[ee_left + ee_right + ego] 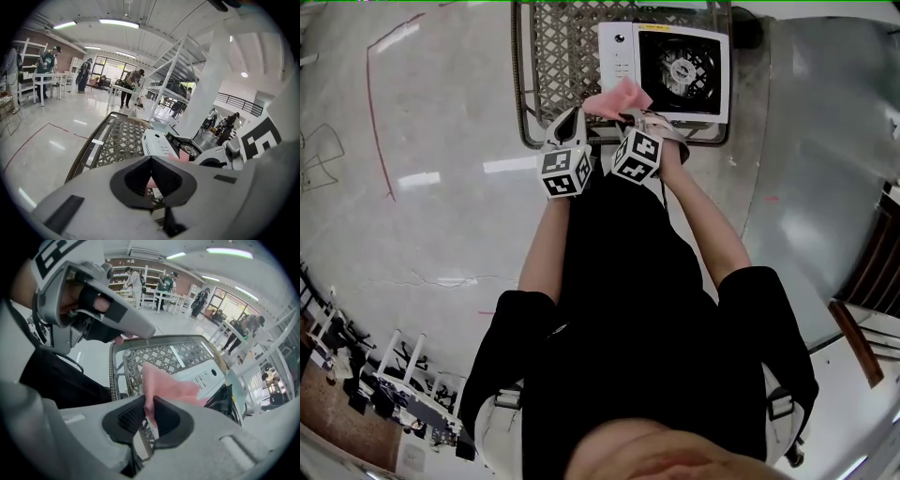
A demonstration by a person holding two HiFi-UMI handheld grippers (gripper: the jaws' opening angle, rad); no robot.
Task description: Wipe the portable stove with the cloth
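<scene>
The portable stove (619,56) is white with a black burner well (684,70) and sits on a lattice-top table (553,56). My right gripper (630,114) is shut on a pink cloth (619,98), which hangs over the stove's near left corner. In the right gripper view the cloth (164,385) rises from between the pads of the right gripper (149,406), with the stove (206,376) just beyond. My left gripper (572,120) hovers beside it over the table's near edge, its tips together and empty (151,161). Ahead of it lie the stove (157,143) and the cloth (180,157).
The table has a raised woven rim (112,371) round its lattice top (117,140). A red tape line (380,141) marks the glossy floor to the left. Several people (129,89) and white shelving (33,79) stand far off in the hall.
</scene>
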